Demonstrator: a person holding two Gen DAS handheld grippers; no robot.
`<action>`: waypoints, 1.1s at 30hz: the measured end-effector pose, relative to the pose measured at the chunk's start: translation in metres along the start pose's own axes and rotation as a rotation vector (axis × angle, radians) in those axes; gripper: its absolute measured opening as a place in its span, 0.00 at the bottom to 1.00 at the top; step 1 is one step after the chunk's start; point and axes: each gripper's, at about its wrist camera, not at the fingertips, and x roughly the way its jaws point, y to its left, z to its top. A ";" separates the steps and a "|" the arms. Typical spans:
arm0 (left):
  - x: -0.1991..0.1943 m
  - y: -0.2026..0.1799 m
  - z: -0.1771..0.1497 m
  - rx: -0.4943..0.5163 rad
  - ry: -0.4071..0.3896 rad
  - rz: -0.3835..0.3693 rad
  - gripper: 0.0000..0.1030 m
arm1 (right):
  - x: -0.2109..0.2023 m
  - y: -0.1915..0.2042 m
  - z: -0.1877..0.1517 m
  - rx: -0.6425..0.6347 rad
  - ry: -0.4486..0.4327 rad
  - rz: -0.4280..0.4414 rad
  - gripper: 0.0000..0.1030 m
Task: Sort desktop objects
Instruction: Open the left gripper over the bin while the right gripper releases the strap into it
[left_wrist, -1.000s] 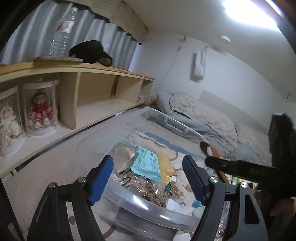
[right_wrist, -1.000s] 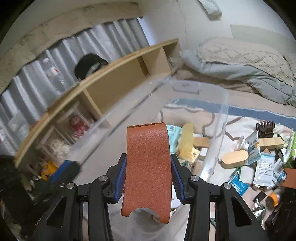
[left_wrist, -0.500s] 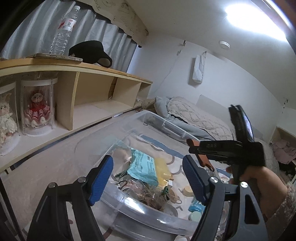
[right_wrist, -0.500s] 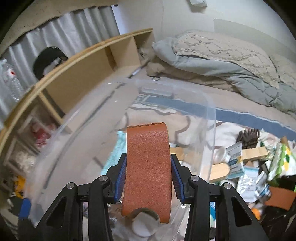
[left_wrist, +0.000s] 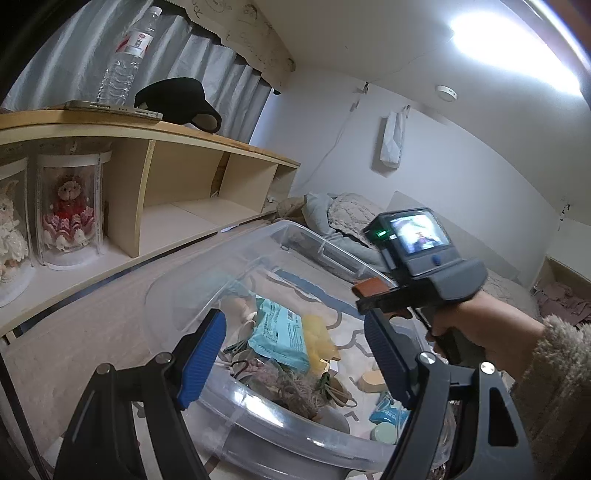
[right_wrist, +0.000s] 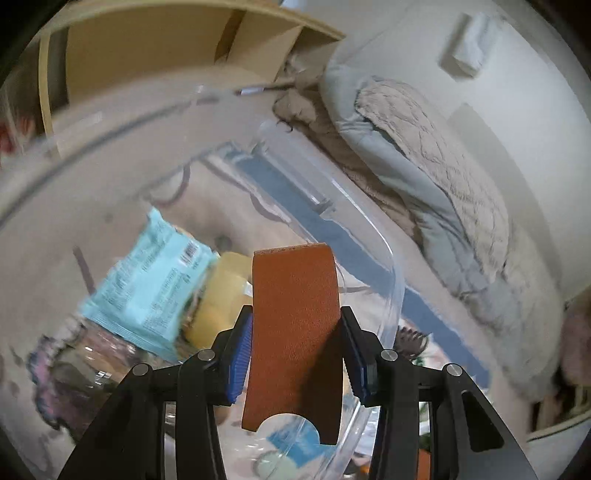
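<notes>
My right gripper (right_wrist: 295, 339) is shut on a flat brown leather piece (right_wrist: 293, 332) and holds it above the right side of a clear plastic bin (right_wrist: 388, 280). In the left wrist view the right gripper (left_wrist: 373, 295) with the brown piece (left_wrist: 371, 286) hangs over the bin's right rim (left_wrist: 325, 243). The bin holds a light blue packet (left_wrist: 280, 332), a yellow item (left_wrist: 317, 336) and tangled cords. My left gripper (left_wrist: 295, 354) is open and empty above the bin's near side.
A wooden shelf (left_wrist: 147, 177) on the left holds dolls in clear cases (left_wrist: 68, 210), a water bottle, a black cap. Bedding (right_wrist: 436, 162) lies behind the bin. Small items (left_wrist: 384, 413) are scattered on the mat right of the bin.
My right gripper has swung further over the bin with the brown piece still in it. The left gripper has stayed open and tilted slightly upward.
</notes>
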 end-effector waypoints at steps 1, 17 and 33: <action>0.000 0.000 0.000 -0.001 0.000 -0.001 0.75 | 0.006 0.004 0.001 -0.025 0.023 -0.022 0.44; 0.001 0.006 0.002 -0.015 -0.005 -0.012 0.75 | 0.023 0.011 0.001 -0.144 0.029 -0.142 0.86; 0.000 0.002 0.000 -0.008 0.007 -0.002 0.75 | -0.082 -0.011 -0.053 0.074 -0.359 0.341 0.86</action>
